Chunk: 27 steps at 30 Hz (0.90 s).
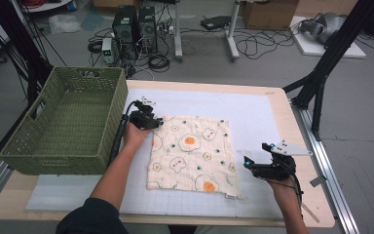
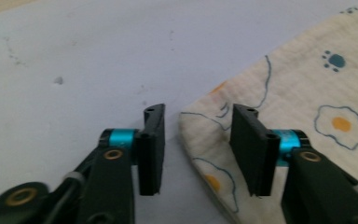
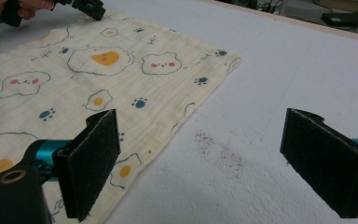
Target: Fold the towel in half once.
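Cloth (image 1: 191, 153): lying flat, long axis running away from me; my left gripper (image 2: 196, 140) straddling its far corner, jaws spread, not yet pinching; my right gripper (image 3: 205, 163) gaping wide beside its near edge.

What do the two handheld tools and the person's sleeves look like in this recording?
Both are black tools with flat rectangular jaws on turquoise collars and brass-coloured pivots. The left tool trails a black cable; the right tool carries a grey three-cornered plate on top and a black cable. The dark sleeve covers the left upper arm.

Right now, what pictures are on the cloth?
Fried eggs, bear faces and blue paw prints on the cream cloth; right gripper view shows them best.
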Each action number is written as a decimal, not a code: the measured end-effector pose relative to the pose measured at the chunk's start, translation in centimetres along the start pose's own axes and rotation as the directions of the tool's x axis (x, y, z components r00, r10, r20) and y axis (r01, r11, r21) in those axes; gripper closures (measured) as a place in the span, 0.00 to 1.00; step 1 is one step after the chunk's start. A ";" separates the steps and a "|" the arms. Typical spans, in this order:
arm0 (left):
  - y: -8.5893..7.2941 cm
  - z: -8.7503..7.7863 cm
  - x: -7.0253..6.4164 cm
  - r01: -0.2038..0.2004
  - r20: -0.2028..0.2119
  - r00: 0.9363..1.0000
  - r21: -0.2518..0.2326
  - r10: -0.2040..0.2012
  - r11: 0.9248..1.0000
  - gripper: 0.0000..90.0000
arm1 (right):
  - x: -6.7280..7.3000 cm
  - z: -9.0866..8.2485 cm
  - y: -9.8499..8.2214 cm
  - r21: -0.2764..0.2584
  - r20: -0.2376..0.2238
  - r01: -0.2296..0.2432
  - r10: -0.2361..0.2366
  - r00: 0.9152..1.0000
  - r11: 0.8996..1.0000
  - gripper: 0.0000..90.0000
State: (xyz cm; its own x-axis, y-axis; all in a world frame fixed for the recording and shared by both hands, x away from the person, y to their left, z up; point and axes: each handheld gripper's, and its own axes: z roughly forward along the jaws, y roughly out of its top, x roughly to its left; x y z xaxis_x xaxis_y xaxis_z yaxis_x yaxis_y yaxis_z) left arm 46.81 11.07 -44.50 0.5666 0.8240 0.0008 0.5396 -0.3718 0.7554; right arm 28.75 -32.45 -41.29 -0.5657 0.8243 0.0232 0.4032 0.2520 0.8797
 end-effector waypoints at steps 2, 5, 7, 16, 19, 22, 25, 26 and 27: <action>0.0 0.0 -0.3 -0.021 0.013 1.000 -0.002 0.021 1.000 0.77 | 0.0 0.2 0.0 0.004 -0.004 0.006 -0.006 1.000 1.000 0.13; 0.1 0.0 -0.6 -0.045 0.025 0.999 0.000 0.045 0.999 0.93 | 0.0 0.4 0.2 0.005 -0.008 0.001 -0.001 1.000 1.000 0.13; 0.0 0.0 -0.5 -0.022 0.032 0.999 -0.005 0.022 1.000 0.95 | -0.2 0.7 0.4 0.007 -0.004 0.005 -0.005 1.000 1.000 0.13; -0.3 -0.2 -0.1 0.035 0.039 0.999 -0.044 -0.033 0.998 0.95 | -2.9 6.3 2.8 0.083 0.021 -0.025 0.023 1.000 0.996 0.13; -0.3 -0.2 0.1 0.054 0.045 0.998 -0.065 -0.051 0.996 0.95 | -3.5 9.1 4.1 0.134 0.022 -0.016 0.013 1.000 0.991 0.15; -0.3 -0.2 0.0 0.056 0.048 0.997 -0.069 -0.053 0.996 0.95 | -4.2 11.6 5.0 0.178 0.003 -0.012 0.011 1.000 0.984 0.23; -0.2 -0.7 0.0 0.050 0.047 0.998 -0.067 -0.047 0.997 0.95 | -4.8 13.6 5.1 0.196 0.000 -0.048 0.049 0.999 0.979 0.33; -0.2 -0.8 0.1 0.055 0.047 0.998 -0.071 -0.051 0.996 0.95 | -5.0 14.6 5.1 0.205 0.006 -0.061 0.061 0.998 0.977 0.35; -0.1 -0.9 0.1 0.059 0.046 0.997 -0.078 -0.055 0.995 0.95 | -5.1 15.1 5.1 0.217 0.009 -0.073 0.072 0.997 0.973 0.37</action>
State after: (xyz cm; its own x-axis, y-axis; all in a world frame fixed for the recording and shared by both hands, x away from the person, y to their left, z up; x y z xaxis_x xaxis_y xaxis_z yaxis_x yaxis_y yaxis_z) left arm 46.25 11.63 -43.96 0.5640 0.8227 -0.0711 0.5218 -0.2884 0.8028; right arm 44.49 -27.70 -44.10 -0.5284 0.8450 0.0825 0.5897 0.2954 0.7517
